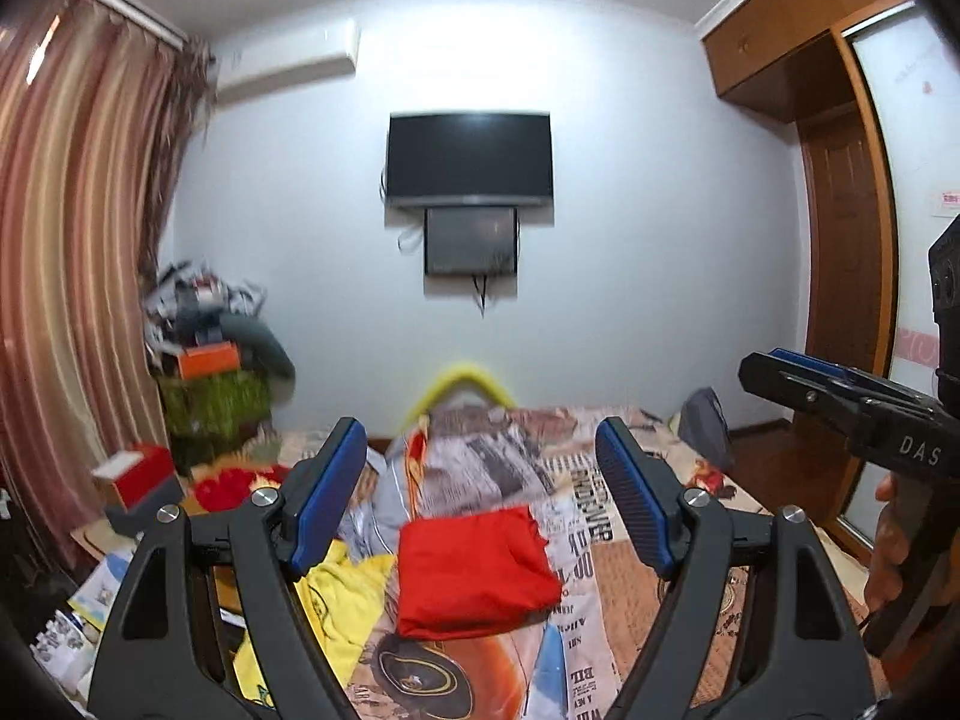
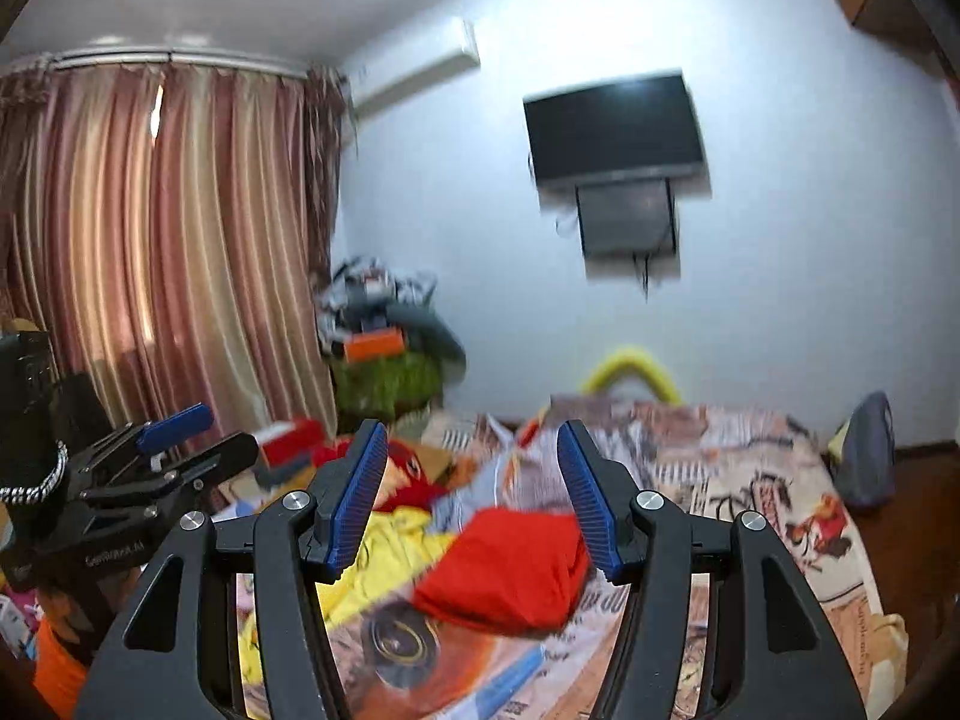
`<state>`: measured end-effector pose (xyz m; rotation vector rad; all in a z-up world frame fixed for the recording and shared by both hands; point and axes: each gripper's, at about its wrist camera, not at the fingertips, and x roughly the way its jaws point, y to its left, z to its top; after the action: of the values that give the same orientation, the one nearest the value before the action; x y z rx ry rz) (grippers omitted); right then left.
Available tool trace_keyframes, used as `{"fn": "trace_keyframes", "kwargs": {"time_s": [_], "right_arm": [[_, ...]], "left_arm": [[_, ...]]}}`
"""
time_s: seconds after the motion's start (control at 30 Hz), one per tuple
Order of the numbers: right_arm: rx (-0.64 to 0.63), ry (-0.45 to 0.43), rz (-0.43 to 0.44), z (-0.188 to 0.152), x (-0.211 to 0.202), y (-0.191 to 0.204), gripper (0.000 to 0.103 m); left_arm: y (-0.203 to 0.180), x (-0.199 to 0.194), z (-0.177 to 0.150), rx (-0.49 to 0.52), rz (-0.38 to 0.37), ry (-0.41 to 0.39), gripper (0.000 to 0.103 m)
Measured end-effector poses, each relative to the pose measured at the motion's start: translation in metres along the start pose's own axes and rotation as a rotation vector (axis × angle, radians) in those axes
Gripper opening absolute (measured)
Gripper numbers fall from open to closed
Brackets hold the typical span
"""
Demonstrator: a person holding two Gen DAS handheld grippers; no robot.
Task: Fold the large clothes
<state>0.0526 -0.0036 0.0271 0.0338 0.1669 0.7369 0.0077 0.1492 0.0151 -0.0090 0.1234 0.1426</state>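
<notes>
Blue-padded jaws of the left hand-held gripper (image 1: 480,495) nearest the lens, spread wide with nothing between the pads. Same on the right hand-held gripper (image 2: 471,501): jaws parted, somewhat narrower, empty. Both raised clear of the bed (image 1: 606,594) and aimed almost level toward the far wall, so no cloth touched.

Folded red garment (image 1: 474,570) lying on the printed bedspread, just below and between the jaws in both views, looking like a finished bundle. Beside it on the left, crumpled yellow garment (image 1: 336,588) touching or nearly touching the red one, probably next to be folded. Further back, grey striped clothes (image 1: 384,480) heaped loosely.

Risks, as judgement only: a low sweep toward the yellow piece could drag the red bundle open, since the two lie so close. Pinching through layered cloth could lift two items at once. Blur in the right view makes edges and corners hard to pick. Busy print on the bedspread could also hide a hem.

Round about: red box (image 1: 141,474) and papers off the bed's left edge, cluttered pile (image 1: 210,348) by the striped curtain (image 1: 78,276), yellow tube (image 1: 462,381) at the foot of the bed, grey bag (image 1: 708,426) on the far right corner, television (image 1: 469,159) on the wall, wardrobe (image 1: 840,120) at right. Nothing standing between jaws and clothes; crowding on the left side leaves little room for spreading a large piece.
</notes>
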Motion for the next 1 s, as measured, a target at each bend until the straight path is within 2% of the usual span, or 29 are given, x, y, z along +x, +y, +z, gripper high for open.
{"fn": "trace_keyframes", "kwargs": {"time_s": [0.13,0.17,0.23,0.3,0.37,0.5,1.0], "right_arm": [[-0.011,-0.043,-0.035,-0.008,-0.013,0.01,0.061],[-0.023,-0.049,-0.061,-0.011,-0.015,0.014,0.064],[-0.03,-0.056,-0.088,-0.017,-0.018,0.015,0.078],[-0.036,-0.058,-0.116,-0.021,-0.018,0.018,0.084],[-0.048,-0.048,-0.142,-0.023,-0.017,0.021,0.088],[-0.075,-0.042,-0.186,-0.023,-0.016,0.026,0.103],[-0.031,0.017,-0.197,-0.034,-0.022,0.019,0.103]], "left_arm": [[-0.009,-0.027,-0.006,0.001,0.03,-0.048,0.079],[-0.011,-0.032,-0.008,-0.002,0.037,-0.052,0.083],[-0.012,-0.035,-0.011,-0.004,0.055,-0.064,0.09],[-0.014,-0.04,-0.015,0.002,0.081,-0.076,0.1],[-0.017,-0.043,-0.017,0.008,0.097,-0.074,0.103],[-0.018,-0.038,-0.023,0.011,0.095,-0.041,0.103],[-0.016,-0.032,-0.037,-0.024,0.093,0.006,0.103]]}}
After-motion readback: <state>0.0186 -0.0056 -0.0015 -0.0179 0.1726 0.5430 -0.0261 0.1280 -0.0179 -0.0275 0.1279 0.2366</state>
